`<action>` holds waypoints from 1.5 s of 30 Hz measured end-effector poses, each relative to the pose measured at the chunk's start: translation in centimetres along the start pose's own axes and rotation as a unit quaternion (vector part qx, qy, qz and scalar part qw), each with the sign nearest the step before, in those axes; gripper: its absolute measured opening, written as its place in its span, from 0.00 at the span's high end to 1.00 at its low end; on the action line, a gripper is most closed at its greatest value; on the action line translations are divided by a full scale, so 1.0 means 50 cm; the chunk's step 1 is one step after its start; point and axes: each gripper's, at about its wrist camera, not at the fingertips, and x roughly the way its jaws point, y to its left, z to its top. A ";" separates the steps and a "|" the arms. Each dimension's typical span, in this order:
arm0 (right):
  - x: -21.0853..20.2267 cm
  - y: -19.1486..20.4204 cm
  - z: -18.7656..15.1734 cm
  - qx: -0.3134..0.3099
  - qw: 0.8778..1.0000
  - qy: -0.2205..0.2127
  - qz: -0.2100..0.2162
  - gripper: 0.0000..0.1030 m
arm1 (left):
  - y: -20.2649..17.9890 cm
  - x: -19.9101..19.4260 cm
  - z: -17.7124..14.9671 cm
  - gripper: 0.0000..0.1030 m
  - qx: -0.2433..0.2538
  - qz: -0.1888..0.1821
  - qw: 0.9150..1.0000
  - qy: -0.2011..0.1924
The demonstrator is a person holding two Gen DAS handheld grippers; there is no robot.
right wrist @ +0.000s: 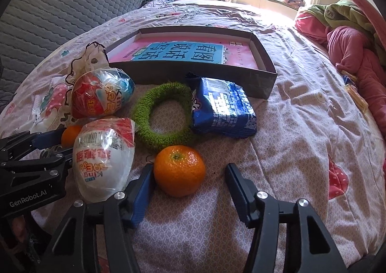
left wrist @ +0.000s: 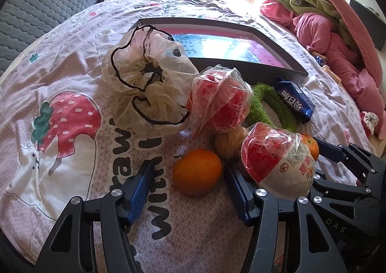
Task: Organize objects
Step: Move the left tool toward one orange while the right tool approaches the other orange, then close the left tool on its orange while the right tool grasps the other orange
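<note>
Each gripper straddles its own orange on the bedspread (right wrist: 289, 108). In the left wrist view, the left gripper (left wrist: 188, 176) has its fingers apart around an orange (left wrist: 196, 171) at lower centre; a gap shows on the fruit's left side, while contact with the right finger cannot be told. In the right wrist view, the right gripper (right wrist: 190, 174) is likewise apart around a second orange (right wrist: 179, 170): the fruit sits against the left finger with clear space to the right one. Neither fruit looks clamped yet. To grip well, each gripper would best be centred so both pads meet the fruit's widest part together, closing gently, since a round orange can roll away. The left gripper also has a wrapped egg toy (left wrist: 277, 162) pressing at its right finger, which could get nudged. The shallow cardboard box (right wrist: 263, 55) in the upper middle holds only a pink and blue printed sheet (right wrist: 183, 54); the green ring (right wrist: 161, 116), blue snack packet (right wrist: 222, 108) and cloth pouch (left wrist: 144, 84) all lie outside it.
</note>
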 end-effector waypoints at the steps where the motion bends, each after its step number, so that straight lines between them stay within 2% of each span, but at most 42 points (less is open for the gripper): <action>1: 0.001 0.002 0.001 -0.001 1.000 0.000 0.000 0.46 | -0.001 0.001 0.000 0.43 0.001 -0.001 1.000 0.000; 4: 0.004 0.004 0.002 -0.007 1.000 -0.003 -0.001 0.52 | -0.004 0.005 -0.001 0.46 0.004 -0.005 1.000 0.000; 8: 0.000 0.006 0.002 -0.012 1.000 -0.011 0.004 0.61 | -0.003 0.002 -0.003 0.64 0.003 -0.008 1.000 -0.004; 18: -0.015 0.005 0.000 -0.014 0.999 -0.028 0.007 0.62 | 0.001 -0.006 -0.004 0.64 -0.002 -0.020 1.000 -0.011; 26: -0.039 0.004 0.001 -0.019 0.998 -0.052 0.006 0.62 | -0.005 -0.027 -0.008 0.65 0.003 -0.015 1.000 -0.020; 38: -0.087 0.006 0.003 -0.022 0.996 -0.089 0.006 0.62 | -0.023 -0.114 -0.007 0.65 0.019 0.001 0.997 -0.080; 45: -0.117 0.013 0.021 -0.026 0.993 -0.116 0.011 0.62 | -0.024 -0.125 0.016 0.65 0.013 -0.008 0.996 -0.089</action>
